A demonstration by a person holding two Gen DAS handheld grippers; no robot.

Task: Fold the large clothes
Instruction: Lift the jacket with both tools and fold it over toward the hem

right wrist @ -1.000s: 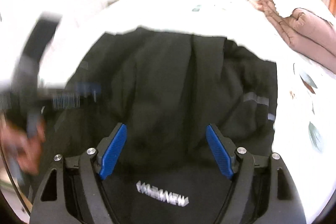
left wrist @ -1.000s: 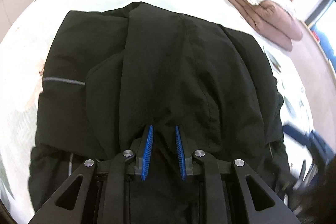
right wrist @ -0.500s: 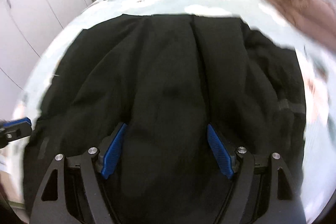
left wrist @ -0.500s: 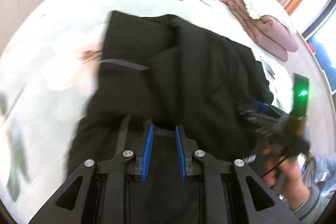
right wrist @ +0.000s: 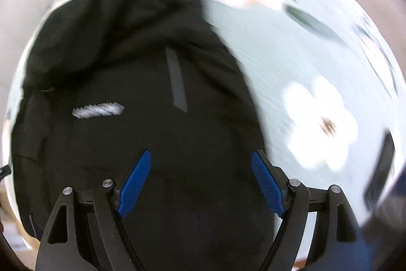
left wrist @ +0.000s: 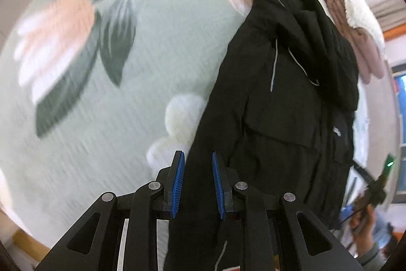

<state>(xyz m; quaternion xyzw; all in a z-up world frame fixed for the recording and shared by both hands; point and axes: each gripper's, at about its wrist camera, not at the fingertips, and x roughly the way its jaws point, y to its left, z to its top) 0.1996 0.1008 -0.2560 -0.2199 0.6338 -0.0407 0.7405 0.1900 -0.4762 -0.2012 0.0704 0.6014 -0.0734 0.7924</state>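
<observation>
The left gripper (left wrist: 196, 175), nearly clenched, is straddling the black jacket (left wrist: 291, 98) edge running toward 1 o'clock; the right gripper (right wrist: 201, 173) is hovering spread, grasping nothing.

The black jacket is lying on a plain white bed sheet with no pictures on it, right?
Not quite. The black jacket lies on a pale green bed sheet printed with big pink and white flowers and dark leaves. The left wrist view shows it best.
</observation>
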